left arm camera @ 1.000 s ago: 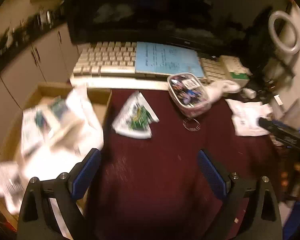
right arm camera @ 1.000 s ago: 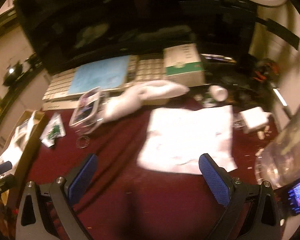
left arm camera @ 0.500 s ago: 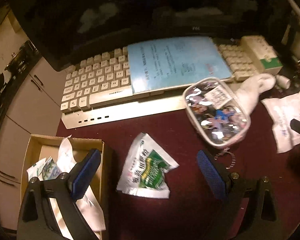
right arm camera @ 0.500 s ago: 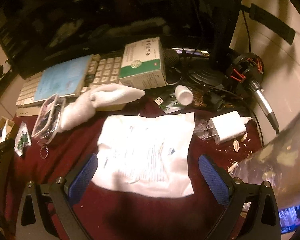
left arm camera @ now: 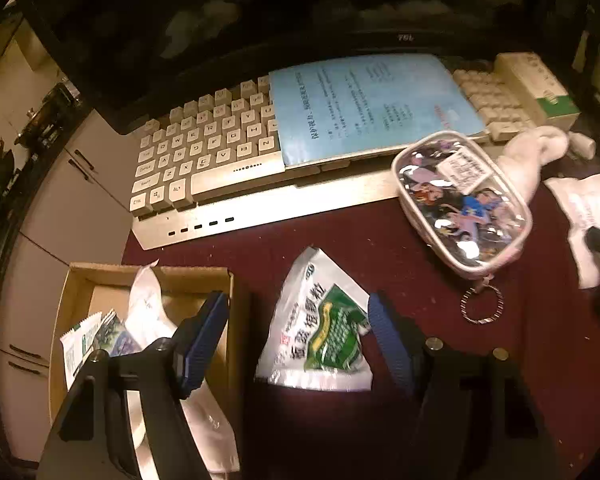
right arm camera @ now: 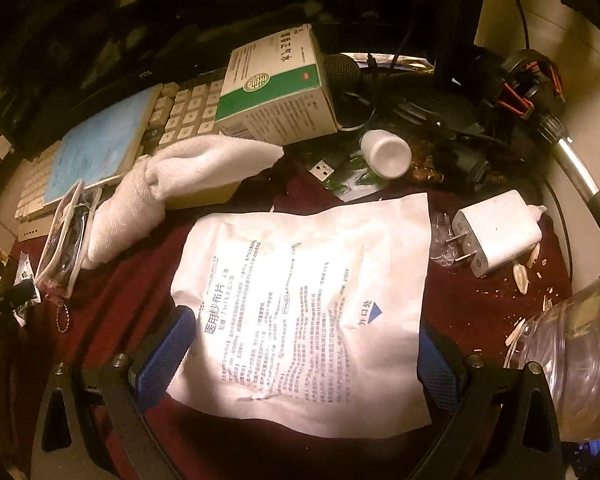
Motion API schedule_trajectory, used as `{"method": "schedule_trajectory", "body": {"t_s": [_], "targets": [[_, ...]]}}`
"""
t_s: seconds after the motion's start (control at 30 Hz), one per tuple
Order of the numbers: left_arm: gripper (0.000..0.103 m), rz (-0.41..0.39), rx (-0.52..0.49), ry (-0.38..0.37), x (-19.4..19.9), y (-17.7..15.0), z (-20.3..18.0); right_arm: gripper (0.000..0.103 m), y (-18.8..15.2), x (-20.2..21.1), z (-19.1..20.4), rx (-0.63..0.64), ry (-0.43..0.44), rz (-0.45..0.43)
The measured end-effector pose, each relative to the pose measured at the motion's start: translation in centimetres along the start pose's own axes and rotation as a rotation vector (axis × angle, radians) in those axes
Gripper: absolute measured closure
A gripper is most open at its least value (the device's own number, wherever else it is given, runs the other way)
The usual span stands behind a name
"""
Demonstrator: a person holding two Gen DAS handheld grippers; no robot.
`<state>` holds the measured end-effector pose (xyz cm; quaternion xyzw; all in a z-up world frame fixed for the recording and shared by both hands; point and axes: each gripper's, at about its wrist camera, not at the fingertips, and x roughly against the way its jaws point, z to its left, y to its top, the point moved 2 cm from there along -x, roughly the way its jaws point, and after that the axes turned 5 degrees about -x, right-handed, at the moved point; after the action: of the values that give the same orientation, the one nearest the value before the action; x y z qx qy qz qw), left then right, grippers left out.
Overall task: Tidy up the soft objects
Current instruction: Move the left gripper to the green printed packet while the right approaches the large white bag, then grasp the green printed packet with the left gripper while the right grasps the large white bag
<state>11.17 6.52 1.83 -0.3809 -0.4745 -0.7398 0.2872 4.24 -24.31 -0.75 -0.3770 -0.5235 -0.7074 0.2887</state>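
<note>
while both grippers stand wide open over a dark red desk mat (left arm camera: 380,248), the left gripper (left arm camera: 298,330) straddles a green and white sachet (left arm camera: 320,336) lying flat beside a cardboard box (left arm camera: 100,276) that holds more packets. the right gripper (right arm camera: 300,356) straddles a large white gauze packet (right arm camera: 304,300), near a rolled white towel (right arm camera: 172,184).

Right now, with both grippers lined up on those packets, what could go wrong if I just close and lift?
1. The left hand-held gripper straddles the green-and-white foil sachet, but its left finger hangs over the brown cardboard box edge and may catch the rim.
2. The flat white paper gauze packet is nearly as wide as the open right hand-held gripper; it might buckle or slip.
3. The clear plastic bottle sits close to the right finger and could be nudged.
</note>
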Motion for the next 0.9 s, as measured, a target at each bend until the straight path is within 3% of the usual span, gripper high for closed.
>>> {"method": "schedule_trajectory", "body": {"t_s": [0.2,0.3,0.37,0.5,0.63,0.73,0.8,0.87,0.9], "targets": [[0.031,-0.063,-0.074,-0.038,2.0,0.1,-1.5,0.0,-0.6,0.5,0.4,-0.005,0.017,-0.007],[0.044,-0.033,-0.128,-0.014,0.8,0.3,-2.3,0.0,-0.7,0.5,0.5,-0.001,0.009,-0.011],[0.055,0.002,-0.118,-0.014,-0.4,0.2,-2.2,0.0,-0.8,0.5,0.6,-0.005,0.007,-0.014],[0.055,0.028,-0.094,-0.034,-2.1,0.0,-1.7,0.0,-1.2,1.0,0.6,-0.009,0.013,-0.016],[0.067,0.029,-0.071,-0.077,-1.8,-0.2,-1.9,0.0,-1.3,1.1,0.4,-0.005,0.019,-0.015],[0.072,0.023,-0.035,-0.162,-1.0,-0.8,-2.1,0.0,-1.4,1.3,0.4,-0.004,0.02,-0.017],[0.073,0.023,-0.007,-0.232,-0.4,-1.4,-2.4,0.005,-1.6,1.5,0.6,0.006,0.019,-0.018],[0.074,0.023,0.004,-0.29,0.4,-2.3,-3.0,0.023,-1.8,2.0,1.0,0.024,0.017,-0.023],[0.075,0.022,0.006,-0.314,0.8,-2.8,-3.5,0.027,-1.9,2.2,1.1,0.029,0.016,-0.024]]}}
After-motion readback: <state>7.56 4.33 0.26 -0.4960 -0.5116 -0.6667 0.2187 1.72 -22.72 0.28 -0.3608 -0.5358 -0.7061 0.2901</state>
